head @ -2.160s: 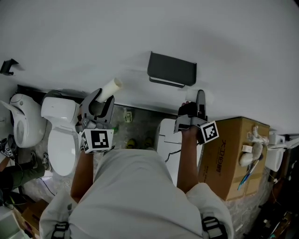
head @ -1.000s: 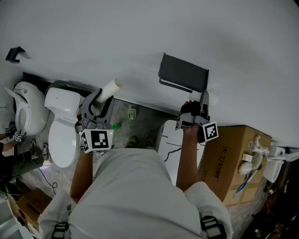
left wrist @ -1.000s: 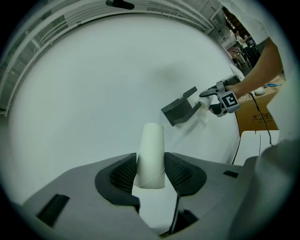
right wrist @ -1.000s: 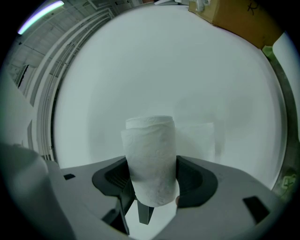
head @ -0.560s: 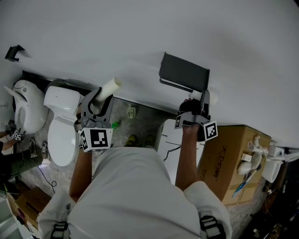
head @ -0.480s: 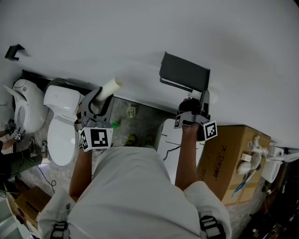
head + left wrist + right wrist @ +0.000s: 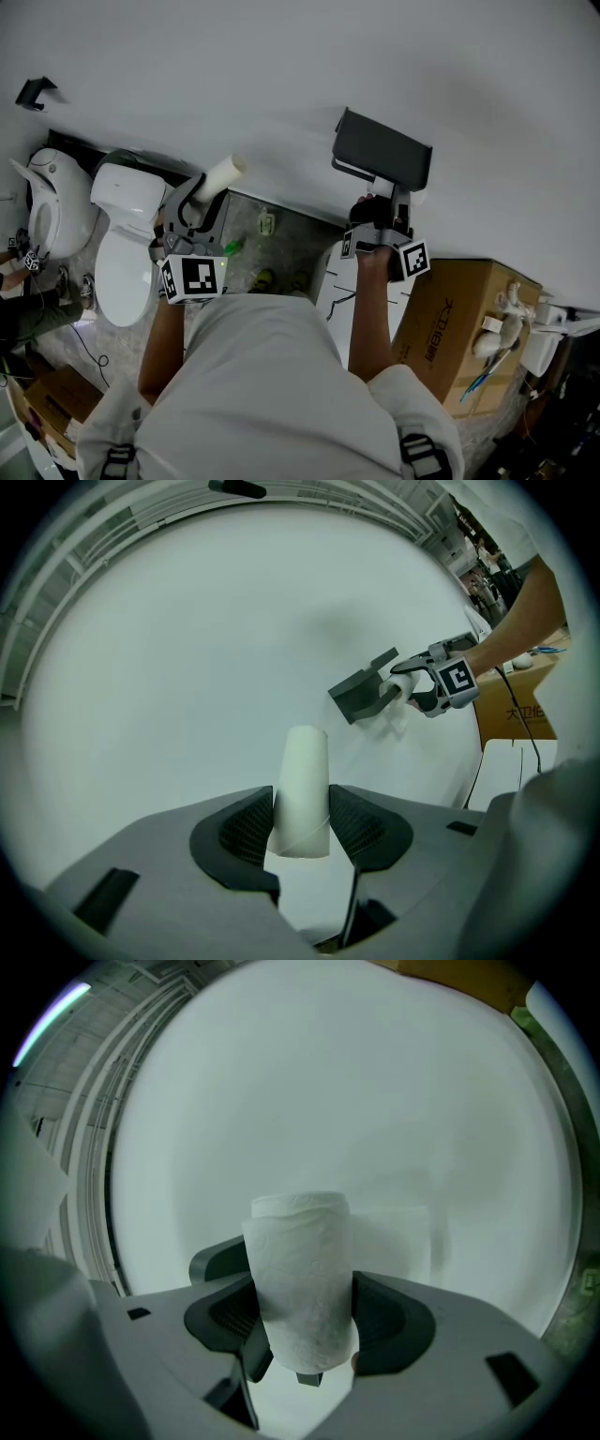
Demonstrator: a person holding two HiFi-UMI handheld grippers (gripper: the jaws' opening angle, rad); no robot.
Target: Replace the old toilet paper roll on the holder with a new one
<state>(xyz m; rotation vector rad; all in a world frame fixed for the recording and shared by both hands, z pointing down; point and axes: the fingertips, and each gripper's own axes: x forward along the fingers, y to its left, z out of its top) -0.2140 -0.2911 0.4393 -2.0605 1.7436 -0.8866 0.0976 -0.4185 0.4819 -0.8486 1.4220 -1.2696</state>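
2 grippers are seen, each pinching 1 thing. The left gripper (image 7: 201, 199) is clamped on 1 bare cardboard tube (image 7: 223, 174), which is held out toward the white wall (image 7: 281, 66), well apart from the holder (image 7: 384, 155). In the left gripper view, the tube (image 7: 302, 780) is shown pressed between both pads of the left gripper (image 7: 300, 825) and sticks out past them. The right gripper (image 7: 394, 199) is raised to the lower edge of the 1 dark grey holder, which is fixed to the wall. In the right gripper view, its jaws are closed on 1 full white roll (image 7: 305, 1279), which stands upright between the pads of the right gripper (image 7: 305, 1324). From the left gripper view, the roll (image 7: 401, 682) is seen just beside the holder (image 7: 361, 694); whether they touch cannot be told. 2 toilets (image 7: 122, 244) are lined up along the wall at the left of the head view, and 1 cardboard box (image 7: 450, 319) stands at the right.
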